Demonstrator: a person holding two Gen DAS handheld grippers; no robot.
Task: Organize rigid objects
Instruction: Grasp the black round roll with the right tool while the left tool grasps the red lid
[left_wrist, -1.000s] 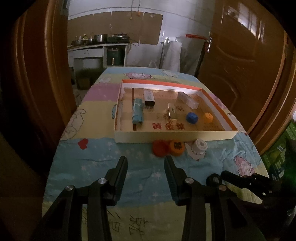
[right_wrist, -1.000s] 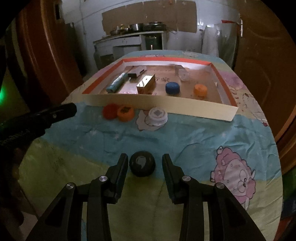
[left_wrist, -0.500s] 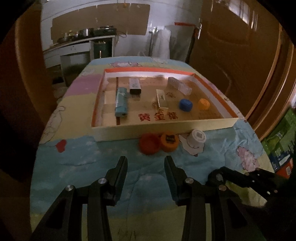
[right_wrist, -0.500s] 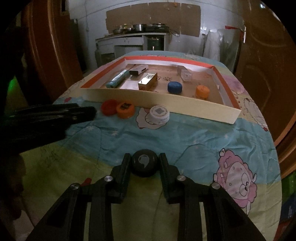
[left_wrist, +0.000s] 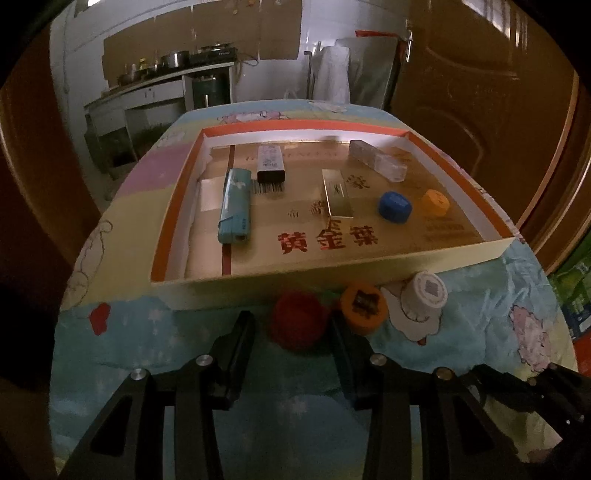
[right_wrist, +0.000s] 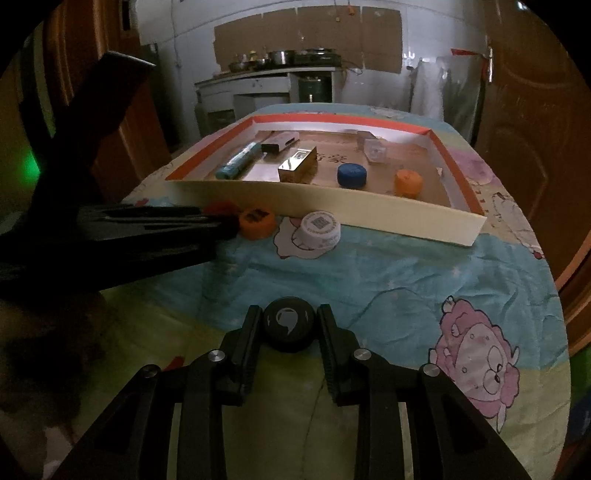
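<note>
A red cap (left_wrist: 297, 323) lies on the tablecloth just before the shallow cardboard box (left_wrist: 332, 273). My left gripper (left_wrist: 291, 319) stands open with the red cap between its fingertips, a gap showing on the left side. Beside it sit an orange cap (left_wrist: 364, 306) and a white cap (left_wrist: 424, 293). In the right wrist view my right gripper (right_wrist: 288, 314) is shut on a black cap (right_wrist: 289, 326) low over the cloth, nearer the table's front. The left gripper's body (right_wrist: 147, 229) crosses that view at the left and hides most of the red cap.
The box (right_wrist: 332, 206) holds a teal pack (left_wrist: 234, 205), a black-and-white pack (left_wrist: 271, 166), a gold box (left_wrist: 338, 194), a clear case (left_wrist: 376, 164), a blue cap (left_wrist: 394, 206) and an orange cap (left_wrist: 436, 202). Wooden doors flank the table; a kitchen counter stands behind.
My left gripper has come forward and down until the red cap sits between its fingertips. My right gripper's fingers have come together onto the black cap and stayed in place.
</note>
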